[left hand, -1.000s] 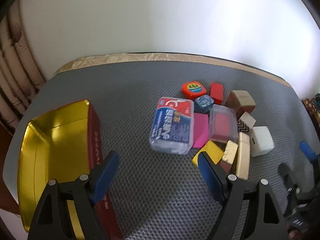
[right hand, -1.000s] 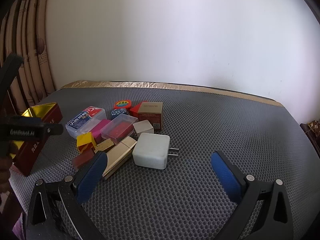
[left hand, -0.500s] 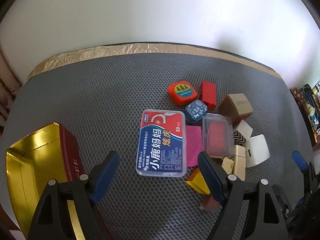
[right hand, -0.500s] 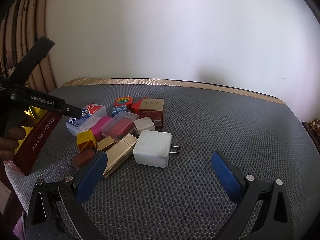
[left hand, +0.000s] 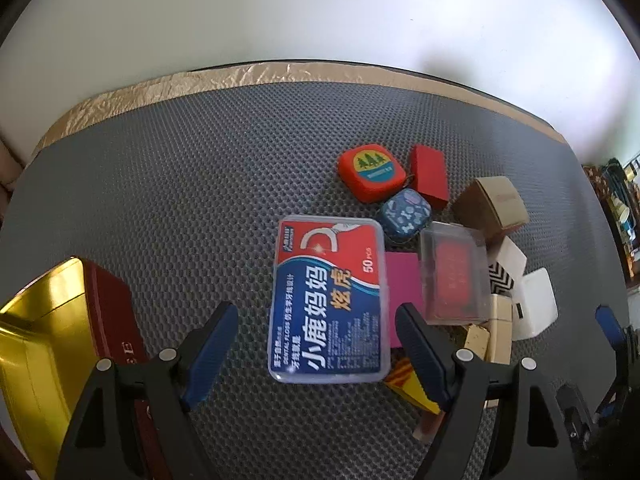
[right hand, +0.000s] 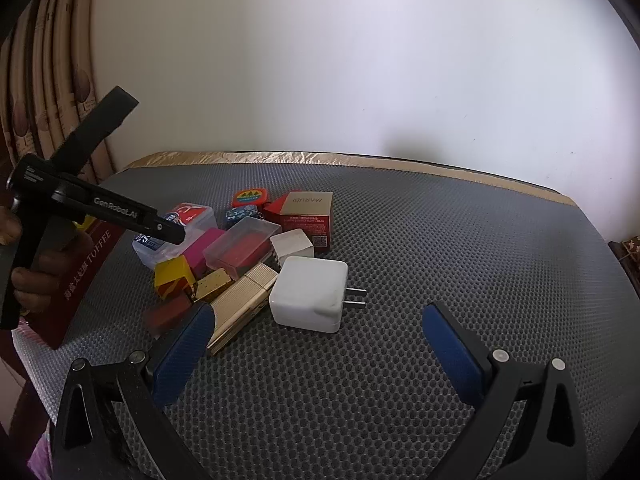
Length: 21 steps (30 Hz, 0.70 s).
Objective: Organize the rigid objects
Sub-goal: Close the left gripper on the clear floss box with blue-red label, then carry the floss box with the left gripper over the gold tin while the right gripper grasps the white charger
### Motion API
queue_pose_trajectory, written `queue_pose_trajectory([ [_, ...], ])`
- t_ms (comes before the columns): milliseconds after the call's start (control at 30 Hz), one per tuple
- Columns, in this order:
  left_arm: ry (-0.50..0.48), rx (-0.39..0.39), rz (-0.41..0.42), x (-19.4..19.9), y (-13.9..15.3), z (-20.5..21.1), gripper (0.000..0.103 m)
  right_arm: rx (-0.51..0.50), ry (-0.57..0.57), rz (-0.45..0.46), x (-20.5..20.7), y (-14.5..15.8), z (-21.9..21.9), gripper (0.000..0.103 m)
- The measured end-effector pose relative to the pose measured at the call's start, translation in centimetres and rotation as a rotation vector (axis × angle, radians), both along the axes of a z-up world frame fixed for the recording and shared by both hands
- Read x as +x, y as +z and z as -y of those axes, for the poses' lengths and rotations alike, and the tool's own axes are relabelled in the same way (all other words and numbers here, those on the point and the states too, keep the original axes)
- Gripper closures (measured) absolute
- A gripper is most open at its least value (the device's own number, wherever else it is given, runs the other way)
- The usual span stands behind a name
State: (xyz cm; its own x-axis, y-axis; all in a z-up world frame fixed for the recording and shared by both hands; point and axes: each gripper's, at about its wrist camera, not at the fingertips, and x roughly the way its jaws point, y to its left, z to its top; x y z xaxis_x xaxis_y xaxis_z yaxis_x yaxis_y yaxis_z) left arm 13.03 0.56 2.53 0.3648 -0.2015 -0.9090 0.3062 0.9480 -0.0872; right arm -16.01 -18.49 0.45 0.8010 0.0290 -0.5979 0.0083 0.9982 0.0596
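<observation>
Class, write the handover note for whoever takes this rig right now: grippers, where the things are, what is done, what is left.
Left gripper: open, poised over the floss box, not gripping.
Right gripper: open, empty, near the white charger.
Things: all in one pile on the grey mat; tin open at the left.
Done: no item seen in the tin.
Left: probably grab the floss box, then the others.

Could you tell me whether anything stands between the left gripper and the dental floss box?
Nothing visible does. The left gripper is open with the dental floss box lying flat between its fingers. The pink box lies against the floss box's right edge, close to the right finger.
</observation>
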Motion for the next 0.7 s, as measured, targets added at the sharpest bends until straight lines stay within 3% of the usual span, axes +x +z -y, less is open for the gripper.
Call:
queue_pose_trajectory([
  [67, 0.009, -0.045, -0.005, 0.3, -0.4, -0.5, 0.024, 0.002, 0.001, -0.001, 0.0, 0.0, 0.0, 0.000],
  [100, 0.017, -0.065, -0.015, 0.5, -0.7, -0.6, 0.039, 0.002, 0.000, -0.001, 0.0, 0.0, 0.0, 0.000],
  [367, 0.020, -0.057, 0.033, -1.2, -0.6, 0.0, 0.041, 0.025, 0.000, -0.018, 0.3, -0.1, 0.2, 0.000],
  [700, 0.081, -0.138, 0.069, -11.0, 3.4, 0.8, 0.041, 0.118, 0.025, -0.066, 0.6, -0.1, 1.9, 0.000],
])
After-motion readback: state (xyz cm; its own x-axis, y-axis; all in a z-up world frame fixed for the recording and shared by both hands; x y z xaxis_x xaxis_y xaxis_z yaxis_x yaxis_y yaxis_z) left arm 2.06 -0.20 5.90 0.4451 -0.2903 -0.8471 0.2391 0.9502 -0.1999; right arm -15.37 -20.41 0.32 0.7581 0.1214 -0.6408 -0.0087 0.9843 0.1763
